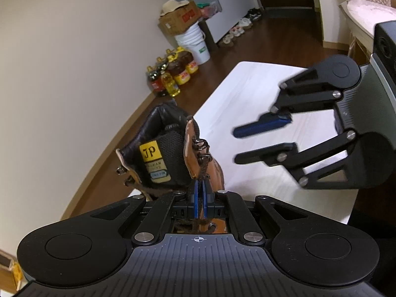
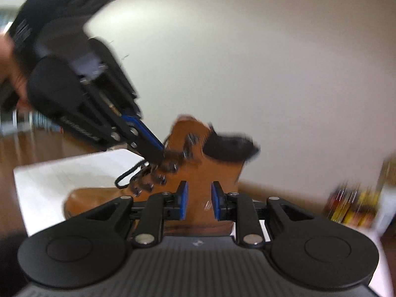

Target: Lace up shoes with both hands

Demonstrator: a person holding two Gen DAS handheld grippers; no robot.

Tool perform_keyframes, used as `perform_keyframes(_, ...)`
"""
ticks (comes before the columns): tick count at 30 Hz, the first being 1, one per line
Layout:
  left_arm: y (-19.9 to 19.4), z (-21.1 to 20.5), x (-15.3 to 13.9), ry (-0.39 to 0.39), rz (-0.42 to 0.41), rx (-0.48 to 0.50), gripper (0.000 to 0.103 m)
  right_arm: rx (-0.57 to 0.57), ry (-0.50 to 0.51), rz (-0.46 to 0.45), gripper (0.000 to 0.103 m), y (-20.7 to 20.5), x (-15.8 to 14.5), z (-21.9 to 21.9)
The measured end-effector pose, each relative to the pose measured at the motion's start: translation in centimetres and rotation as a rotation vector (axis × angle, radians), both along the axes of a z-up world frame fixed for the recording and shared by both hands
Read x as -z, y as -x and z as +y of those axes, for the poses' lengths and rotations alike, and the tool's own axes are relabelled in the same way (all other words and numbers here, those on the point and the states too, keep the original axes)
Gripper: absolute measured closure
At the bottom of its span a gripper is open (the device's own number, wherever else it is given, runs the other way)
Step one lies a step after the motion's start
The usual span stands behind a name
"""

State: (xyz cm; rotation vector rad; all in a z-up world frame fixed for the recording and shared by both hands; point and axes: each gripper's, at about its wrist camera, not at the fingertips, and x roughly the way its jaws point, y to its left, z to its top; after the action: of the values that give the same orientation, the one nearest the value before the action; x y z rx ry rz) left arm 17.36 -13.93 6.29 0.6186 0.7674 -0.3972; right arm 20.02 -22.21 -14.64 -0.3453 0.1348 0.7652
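A brown leather boot (image 1: 160,158) with a black padded collar and a yellow label on its tongue stands on the white table (image 1: 247,94). My left gripper (image 1: 201,198) is shut on the dark lace (image 1: 203,170) just below the metal hooks. In the right wrist view the left gripper (image 2: 158,153) comes down from the upper left onto the boot's (image 2: 198,173) lacing, where a lace loop (image 2: 128,175) hangs out. My right gripper (image 1: 236,146) hovers open beside the boot over the table, nothing between its pads. In its own view the right gripper (image 2: 200,200) frames the boot's ankle without touching it.
Oil bottles (image 1: 170,74), a white bucket (image 1: 195,44) and a cardboard box (image 1: 178,17) stand along the wall on the wooden floor. Several shoes (image 1: 237,29) line a cabinet. A person's hand (image 2: 14,74) holds the left gripper. The table's (image 2: 61,173) left edge is near the boot.
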Motion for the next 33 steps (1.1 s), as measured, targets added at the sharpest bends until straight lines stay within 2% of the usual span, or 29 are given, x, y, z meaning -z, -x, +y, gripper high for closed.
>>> perform_keyframes(4, 0.0, -0.1, -0.2, 0.003, 0.0, 0.006, 0.099, 0.006, 0.186, -0.192, 0.08, 0.2, 0.5, 2.3)
perform_keyframes(5, 0.1, -0.2, -0.1, 0.0, -0.001, 0.008, 0.099, 0.005, 0.196, -0.201, 0.08, 0.2, 0.6, 2.4)
perform_keyframes(7, 0.1, -0.2, -0.1, -0.004, -0.001, 0.011, 0.099, 0.003, 0.285, -0.278, 0.08, 0.1, 1.2, 3.4)
perform_keyframes(13, -0.1, 0.1, 0.1, -0.005, -0.007, 0.011, 0.099, -0.023, 0.385, -0.384, 0.087, 0.1, 2.1, 4.4)
perform_keyframes(15, -0.2, 0.1, 0.2, 0.0, -0.006, 0.01, 0.098, -0.034, 0.402, -0.402, 0.099, 0.1, 2.3, 4.5)
perform_keyframes(19, -0.2, 0.2, 0.3, 0.015, -0.001, 0.015, 0.095, -0.042, 0.421, -0.426, 0.1, 0.4, 2.6, 4.4)
perform_keyframes(20, -0.1, 0.4, 0.3, 0.034, 0.008, 0.022, 0.094, -0.039, 0.412, -0.408, 0.1, 0.4, 2.5, 4.2)
perform_keyframes(24, 1.0, 2.3, 0.0, 0.07, 0.012, 0.022, 0.094, 0.066, 0.368, -0.224, 0.101, -0.1, 1.6, 2.6)
perform_keyframes(28, 1.7, 5.5, 0.3, 0.07, 0.006, -0.034, 0.094, 0.184, 0.393, -0.027, 0.101, 0.0, 3.0, -0.7)
perform_keyframes(32, 1.8, 9.5, 2.0, 0.076, 0.022, -0.109, 0.094, 0.185, 0.391, 0.122, 0.101, 1.8, 4.1, -2.8)
perform_keyframes(33, 1.8, 10.4, 2.6, 0.075, 0.026, -0.123, 0.094, 0.171, 0.386, 0.183, 0.101, 2.8, 4.4, -3.1)
